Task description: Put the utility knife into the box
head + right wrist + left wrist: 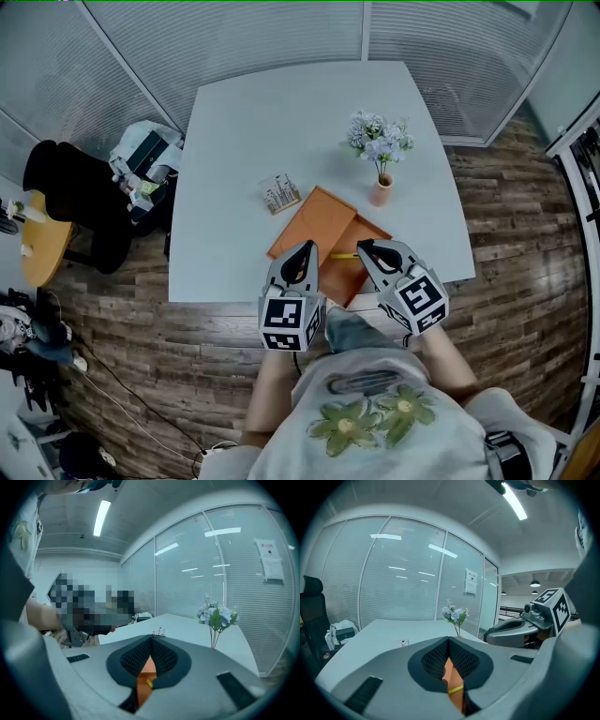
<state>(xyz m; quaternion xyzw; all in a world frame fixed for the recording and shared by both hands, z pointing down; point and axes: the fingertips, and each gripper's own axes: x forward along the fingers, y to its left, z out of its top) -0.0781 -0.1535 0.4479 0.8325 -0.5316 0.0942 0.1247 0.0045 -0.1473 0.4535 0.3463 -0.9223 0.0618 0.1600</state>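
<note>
An orange box point(323, 225) lies open near the front edge of the white table point(281, 131). A slim yellow utility knife point(343, 255) rests on the box, between my two grippers. In the head view my left gripper point(306, 247) and right gripper point(364, 246) hover over the box's near part, tips pointing away from me. Both are shut with nothing between their pads. In the left gripper view the left gripper's point(448, 640) jaws meet, and below them show the box point(451, 674) and knife point(456, 689). The right gripper point(151, 639) likewise shows the box point(149, 666) and the knife point(149, 682).
A pink vase of pale flowers point(381, 183) stands right of the box's far end. A small card stand point(279, 193) sits to its left. A black chair point(75, 202) and a bag point(145, 159) stand left of the table. Glass partitions run behind.
</note>
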